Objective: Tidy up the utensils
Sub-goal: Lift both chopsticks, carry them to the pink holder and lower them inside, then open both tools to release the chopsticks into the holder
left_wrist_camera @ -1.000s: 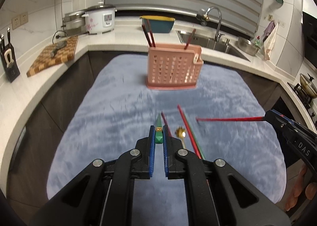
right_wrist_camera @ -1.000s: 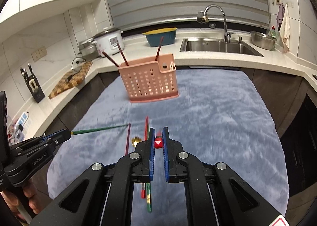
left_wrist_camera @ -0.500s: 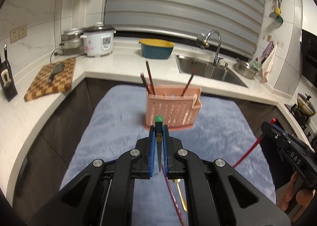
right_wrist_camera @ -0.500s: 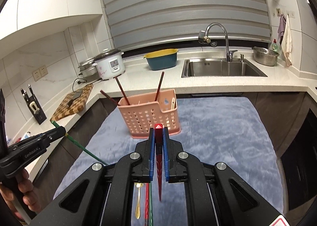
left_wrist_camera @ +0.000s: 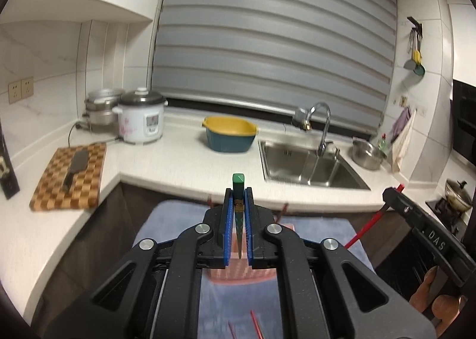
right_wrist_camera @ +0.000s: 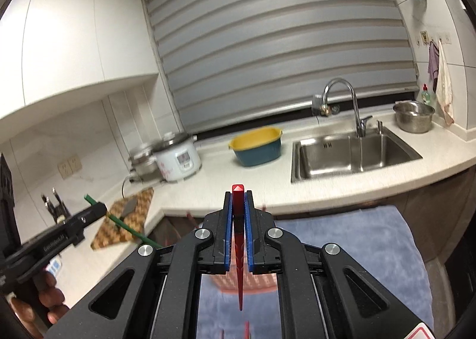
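My left gripper is shut on a green chopstick, held upright with its tip pointing down over the pink utensil basket, which is mostly hidden behind the fingers. My right gripper is shut on a red chopstick, also tip down above the pink basket. The right gripper with its red chopstick shows at the right of the left wrist view. The left gripper with its green chopstick shows at the left of the right wrist view.
The basket stands on a blue-grey cloth. Loose red chopsticks lie on it near the front. Behind are a counter with a cutting board, rice cooker, yellow-and-blue bowl and a sink.
Both grippers have risen and tilted upward with their chopsticks, swinging them from level to tip-down, and have closed in on the basket, which now sits low behind the fingers.
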{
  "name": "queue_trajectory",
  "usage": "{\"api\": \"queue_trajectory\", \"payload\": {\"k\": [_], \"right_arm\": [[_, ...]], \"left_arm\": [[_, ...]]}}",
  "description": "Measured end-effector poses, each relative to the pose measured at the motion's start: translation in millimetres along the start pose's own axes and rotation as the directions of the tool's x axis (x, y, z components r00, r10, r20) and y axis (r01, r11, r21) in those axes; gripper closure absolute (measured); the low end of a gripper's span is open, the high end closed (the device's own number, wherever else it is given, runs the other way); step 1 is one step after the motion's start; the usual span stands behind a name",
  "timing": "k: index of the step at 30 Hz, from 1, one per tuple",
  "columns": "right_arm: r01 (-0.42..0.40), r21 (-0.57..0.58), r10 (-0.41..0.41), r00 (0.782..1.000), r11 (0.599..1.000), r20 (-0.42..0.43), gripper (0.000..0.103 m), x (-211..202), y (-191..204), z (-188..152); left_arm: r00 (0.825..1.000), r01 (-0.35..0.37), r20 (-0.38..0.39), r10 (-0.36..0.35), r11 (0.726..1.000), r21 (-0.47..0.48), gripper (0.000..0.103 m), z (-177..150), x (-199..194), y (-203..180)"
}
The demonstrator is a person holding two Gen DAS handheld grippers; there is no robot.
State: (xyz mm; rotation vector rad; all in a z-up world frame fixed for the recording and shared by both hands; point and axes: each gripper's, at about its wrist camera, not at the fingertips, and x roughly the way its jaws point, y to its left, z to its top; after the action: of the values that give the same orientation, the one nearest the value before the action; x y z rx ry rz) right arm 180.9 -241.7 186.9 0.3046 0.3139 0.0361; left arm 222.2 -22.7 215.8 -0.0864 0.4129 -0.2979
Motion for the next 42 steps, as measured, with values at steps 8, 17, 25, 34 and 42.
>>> {"api": "queue_trajectory", "payload": {"k": [8, 17, 25, 34, 42], "right_arm": [[0.008, 0.043, -0.01, 0.999, 0.999, 0.04, 0.096, 60, 1, 33], [0.043, 0.037, -0.04, 0.996, 0.998, -0.085, 0.096, 127, -10, -2], [0.058, 0.056, -0.047, 0.981, 0.997, -0.188, 0.096, 160, -21, -34], [0.093, 0.038, -0.083, 0.974, 0.995, -0.211, 0.077, 162, -25, -50], [0.097, 0.048, -0.088, 0.981, 0.994, -0.171, 0.07, 136, -29, -41]], "left_arm": [[0.999, -0.026, -0.024, 0.026, 1.0, 0.0, 0.096, 11, 49, 7], [0.992, -0.033, -0.125, 0.03, 0.999, -0.023, 0.096, -17, 99, 21], [0.981, -0.037, -0.19, 0.03, 0.999, -0.032, 0.096, -37, 123, 24], [0.978, -0.044, -0.205, 0.031, 0.997, -0.057, 0.081, -52, 128, 26], [0.988, -0.068, -0.143, 0.06, 0.996, -0.053, 0.053, -47, 103, 27]]}}
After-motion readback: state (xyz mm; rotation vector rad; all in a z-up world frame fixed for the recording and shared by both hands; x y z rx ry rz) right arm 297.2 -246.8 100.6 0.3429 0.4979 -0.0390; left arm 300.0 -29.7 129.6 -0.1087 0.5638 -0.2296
